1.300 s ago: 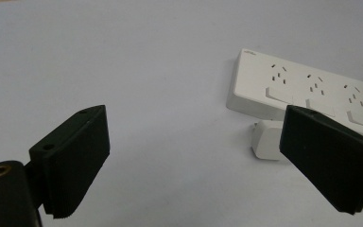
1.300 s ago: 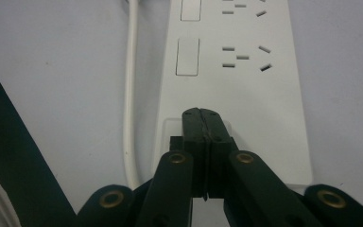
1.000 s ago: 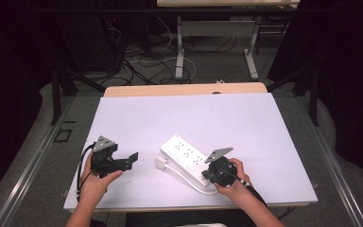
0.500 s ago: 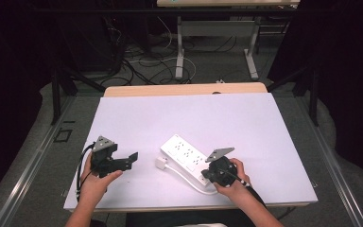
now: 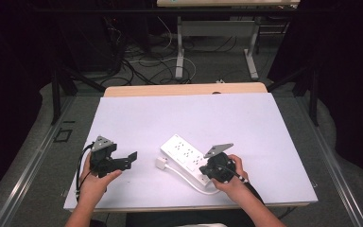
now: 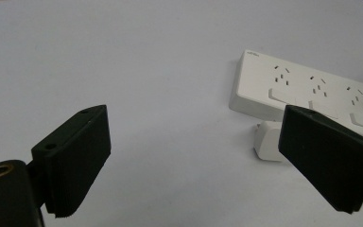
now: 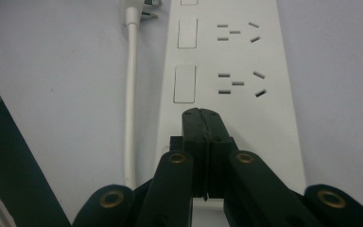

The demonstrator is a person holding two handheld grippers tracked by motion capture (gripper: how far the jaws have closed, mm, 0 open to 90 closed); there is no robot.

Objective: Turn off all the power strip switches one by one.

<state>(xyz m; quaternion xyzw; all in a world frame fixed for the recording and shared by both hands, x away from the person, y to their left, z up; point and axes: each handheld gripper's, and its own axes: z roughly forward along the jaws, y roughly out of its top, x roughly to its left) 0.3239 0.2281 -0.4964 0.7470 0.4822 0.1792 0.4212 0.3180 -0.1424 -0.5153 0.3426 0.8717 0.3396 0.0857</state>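
A white power strip lies slanted on the white table, its white cable curling back to a white plug beside its left end. My right gripper rests over the strip's near end with its jaws pressed together and nothing between them; in the right gripper view its tips sit just below a rocker switch on the strip. My left gripper hovers left of the plug, open. Between its wide-apart jaws, the left gripper view shows the strip and plug.
The table's far half is bare white surface. A wooden strip runs along its far edge. Beyond it are desk legs and loose cables on the floor. The person's forearms enter from the bottom edge.
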